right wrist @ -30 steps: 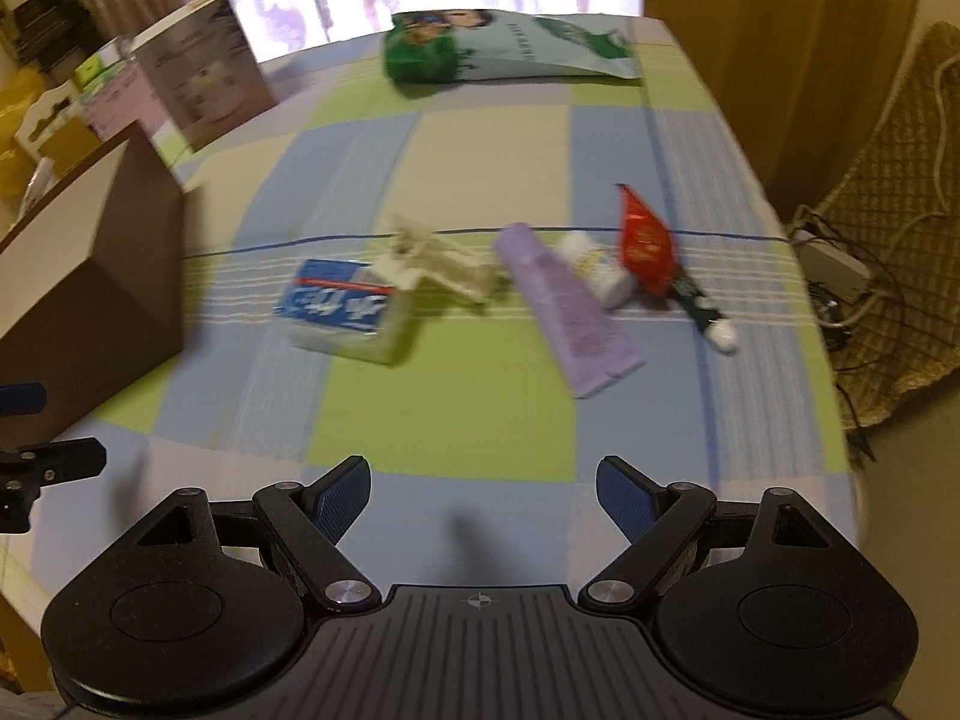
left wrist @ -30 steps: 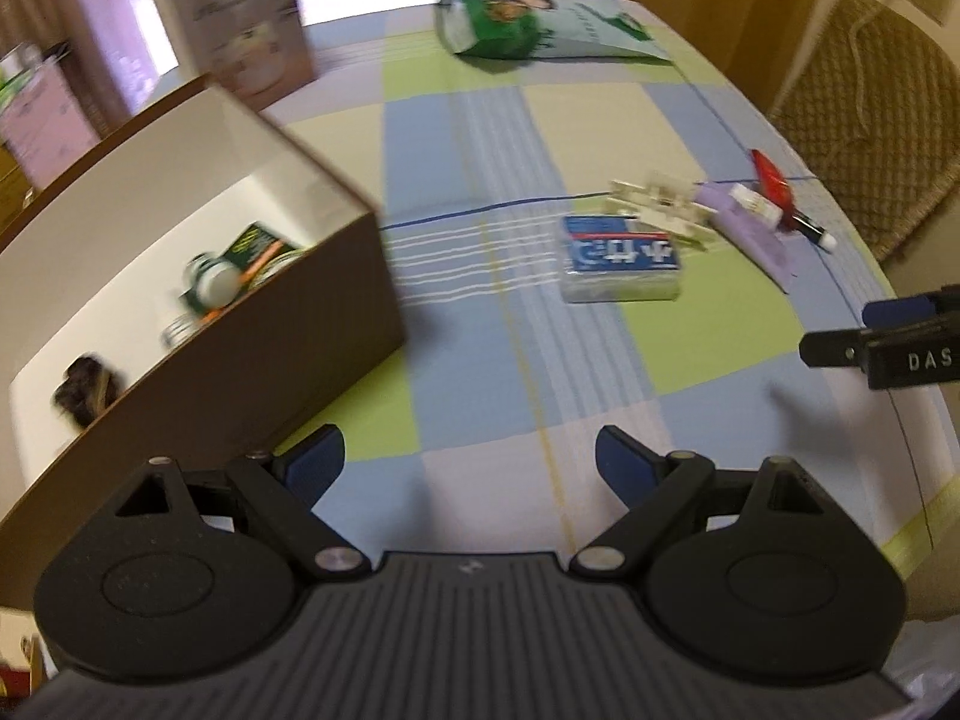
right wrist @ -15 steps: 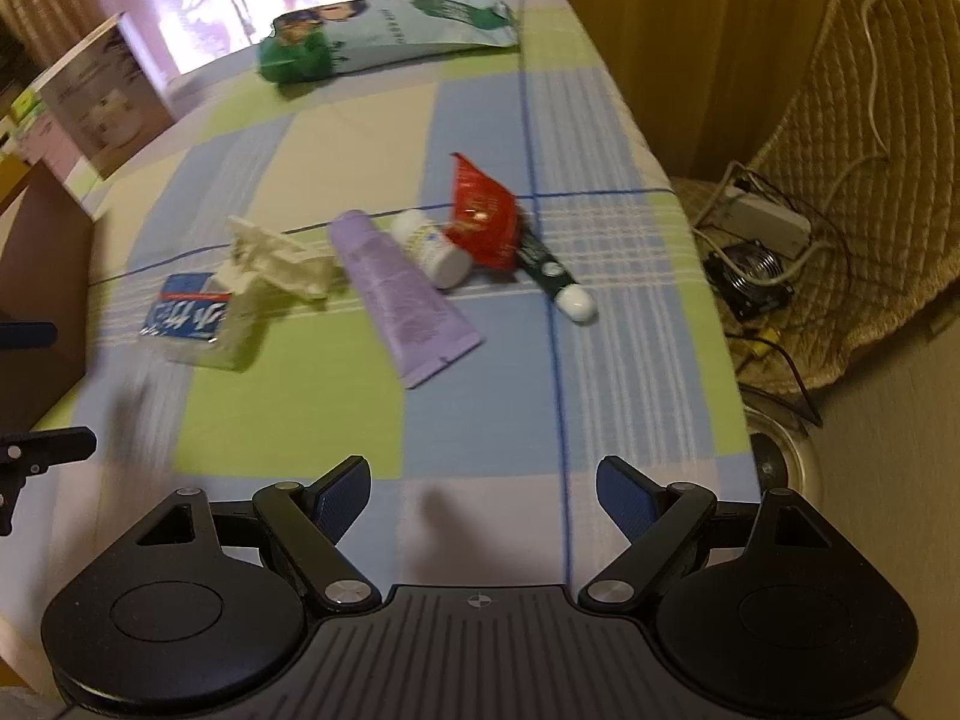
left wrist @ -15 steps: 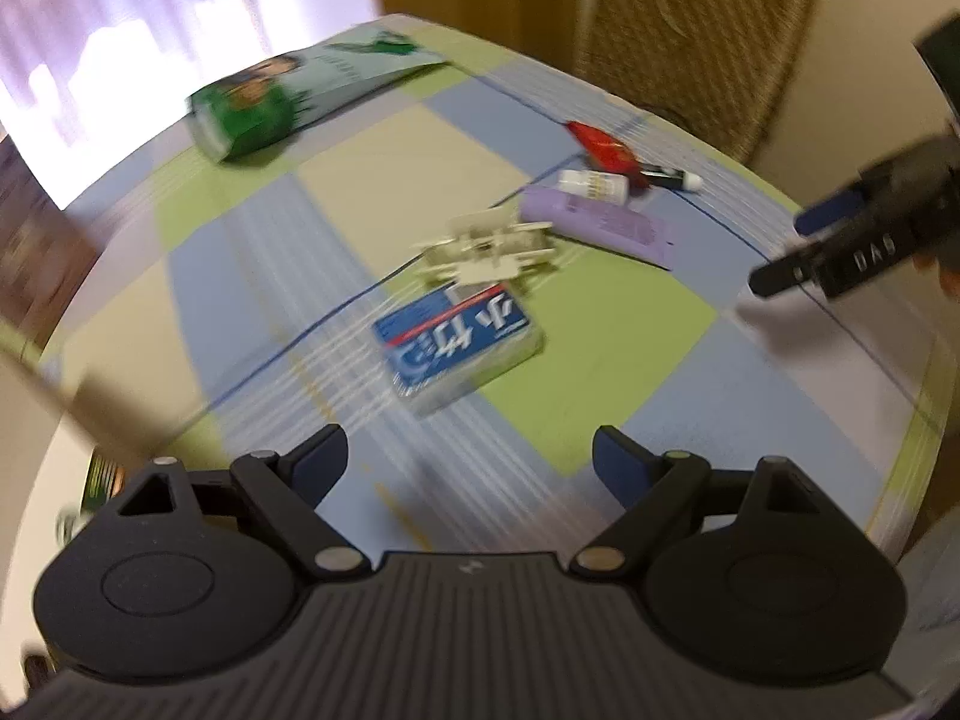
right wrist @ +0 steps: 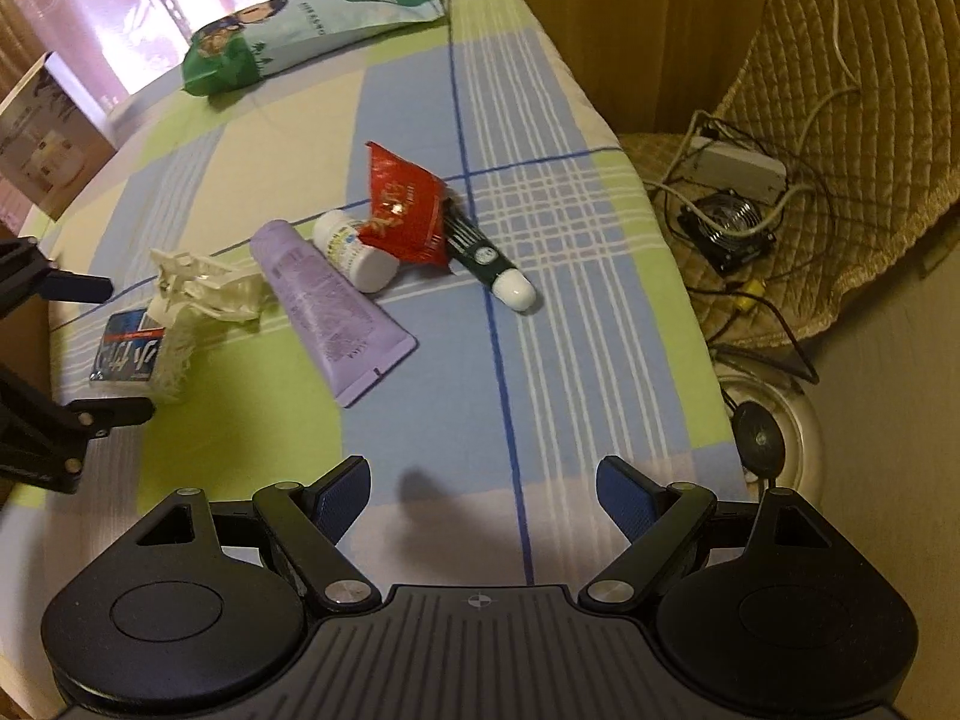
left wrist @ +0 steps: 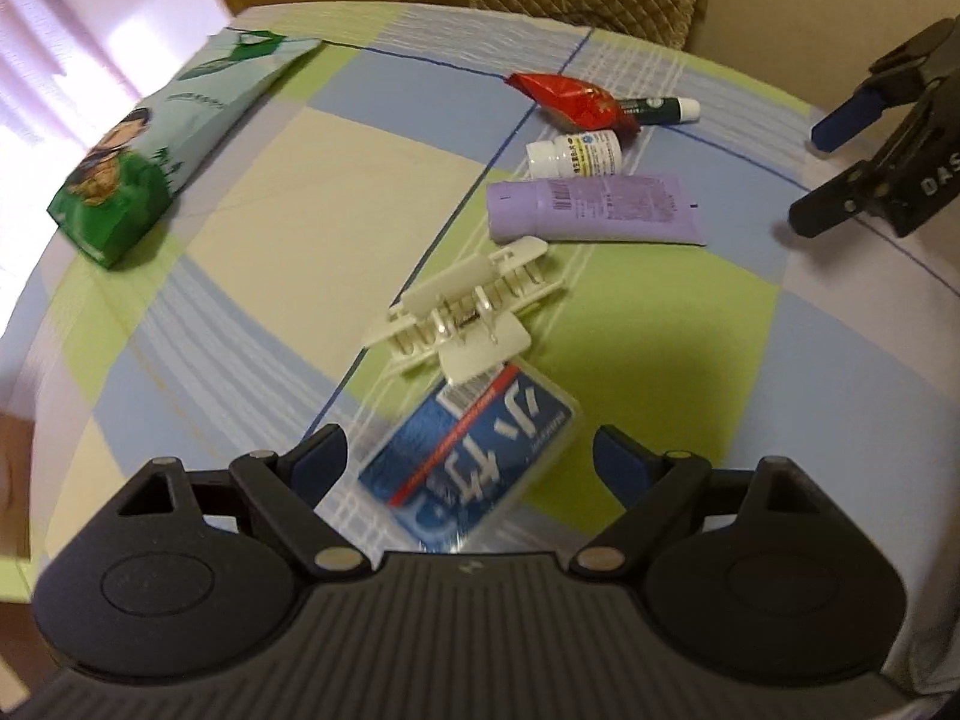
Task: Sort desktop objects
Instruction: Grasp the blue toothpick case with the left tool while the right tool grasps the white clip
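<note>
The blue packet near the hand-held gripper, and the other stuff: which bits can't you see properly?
- Blue packet, left wrist view: its near end is hidden behind the left hand-held gripper.
- Dark green tube, right wrist view: its far end is under the red sachet.
- White bottle: label print too small to read.
- Box, right wrist view: cut off by the left edge.

On the checked tablecloth: 1 blue tissue pack, 1 white hair clip, 1 purple tube, 1 small white bottle, 1 red sachet, 1 dark green tube (possibly a marker), 1 green snack bag.
</note>
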Available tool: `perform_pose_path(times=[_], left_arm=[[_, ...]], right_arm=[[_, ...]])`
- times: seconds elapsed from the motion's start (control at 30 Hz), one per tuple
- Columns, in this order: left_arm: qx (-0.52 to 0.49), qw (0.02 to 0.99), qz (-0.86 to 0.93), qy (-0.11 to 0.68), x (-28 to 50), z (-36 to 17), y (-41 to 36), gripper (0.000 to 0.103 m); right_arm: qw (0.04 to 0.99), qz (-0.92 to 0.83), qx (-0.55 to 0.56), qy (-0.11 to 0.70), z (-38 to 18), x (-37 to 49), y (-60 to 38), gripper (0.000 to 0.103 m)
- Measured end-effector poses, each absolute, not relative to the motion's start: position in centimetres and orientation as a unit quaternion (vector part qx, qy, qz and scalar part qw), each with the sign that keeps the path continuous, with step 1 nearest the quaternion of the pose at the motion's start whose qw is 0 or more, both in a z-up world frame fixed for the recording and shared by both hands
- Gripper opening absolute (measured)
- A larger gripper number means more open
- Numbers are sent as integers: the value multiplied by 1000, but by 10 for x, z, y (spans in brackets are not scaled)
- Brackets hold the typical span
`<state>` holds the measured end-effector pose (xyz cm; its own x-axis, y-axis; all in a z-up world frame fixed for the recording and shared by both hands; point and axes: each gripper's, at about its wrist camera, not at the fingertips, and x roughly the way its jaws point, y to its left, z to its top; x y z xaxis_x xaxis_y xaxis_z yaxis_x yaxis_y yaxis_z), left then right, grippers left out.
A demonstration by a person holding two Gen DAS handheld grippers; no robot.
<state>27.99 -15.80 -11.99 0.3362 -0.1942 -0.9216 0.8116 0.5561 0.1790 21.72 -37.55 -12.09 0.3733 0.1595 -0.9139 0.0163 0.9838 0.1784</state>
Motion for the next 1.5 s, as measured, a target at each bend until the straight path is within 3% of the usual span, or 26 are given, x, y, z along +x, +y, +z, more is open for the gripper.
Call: perform_pose_path(times=[0.17,0.23,0.4,0.67,0.97,1.27,1.5], left_arm=[[344,737,-345,469,280,-131,-164,78],[349,735,-345,469,274,-130,-161,64],[332,729,-343,491,255,-125,-146,54],[240,758,-300,527,253,-128,-132,58],[208,779,-254,534,234,-123,-114,53],[182,789,-181,559,195,-119,-76,53],[153,798,-145,565,181,-115,-58,53]], right_arm=[[822,36,83,563,-124,218,-380,88],[822,35,83,563,-124,220,-380,88],[827,49,75,555,-122,227,-375,88],[836,81,55,540,-116,243,-356,88],[850,180,17,495,-109,246,-320,88],[813,378,-156,415,-117,256,-247,88],[768,417,-233,427,-144,295,-207,87]])
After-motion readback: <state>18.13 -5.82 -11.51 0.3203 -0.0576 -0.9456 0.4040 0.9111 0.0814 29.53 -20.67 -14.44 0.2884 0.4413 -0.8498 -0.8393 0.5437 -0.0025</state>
